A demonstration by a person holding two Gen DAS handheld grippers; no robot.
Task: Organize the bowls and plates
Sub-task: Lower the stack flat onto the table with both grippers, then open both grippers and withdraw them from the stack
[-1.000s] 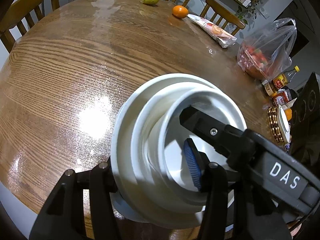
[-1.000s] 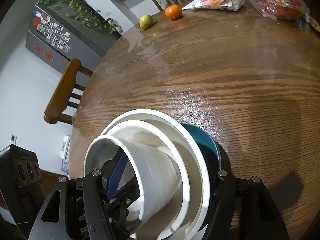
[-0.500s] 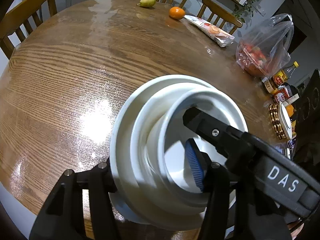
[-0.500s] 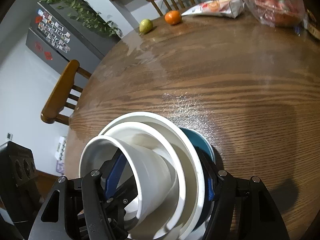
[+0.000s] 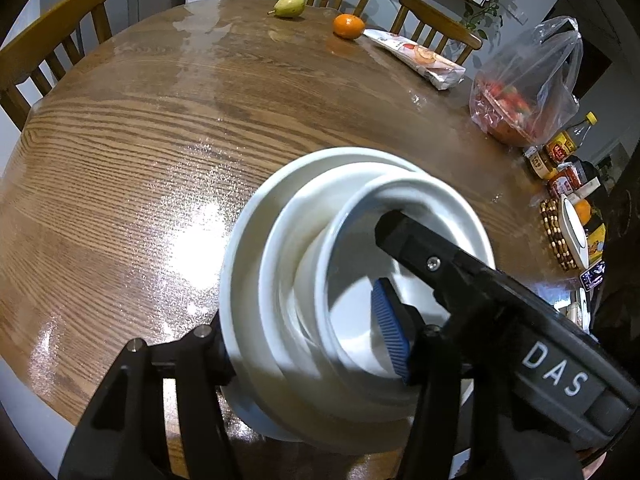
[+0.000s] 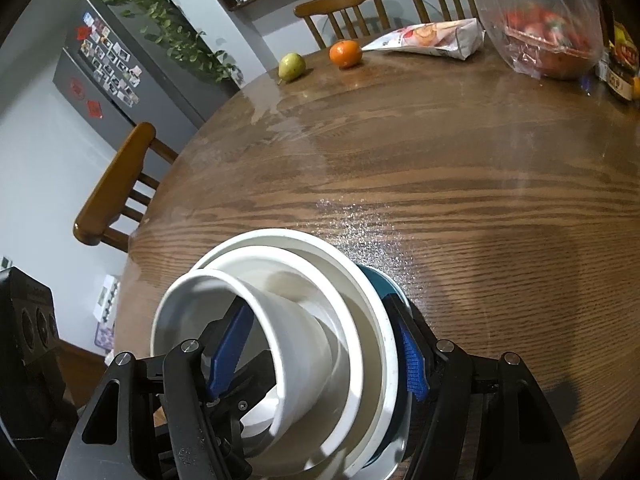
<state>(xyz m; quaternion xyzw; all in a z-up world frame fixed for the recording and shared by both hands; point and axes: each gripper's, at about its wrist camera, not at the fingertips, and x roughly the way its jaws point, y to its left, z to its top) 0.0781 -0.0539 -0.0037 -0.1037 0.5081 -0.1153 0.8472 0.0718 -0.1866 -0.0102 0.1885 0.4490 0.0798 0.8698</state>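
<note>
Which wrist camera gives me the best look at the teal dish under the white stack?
The right wrist view. There the teal dish peeks out as a dark blue-green rim behind the white bowls, beside the right gripper. In the left wrist view the white stack covers it entirely; no teal shows.

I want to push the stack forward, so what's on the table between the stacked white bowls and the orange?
Nothing: in both wrist views only bare wood of the table runs from the stacked white bowls to the orange.
</note>
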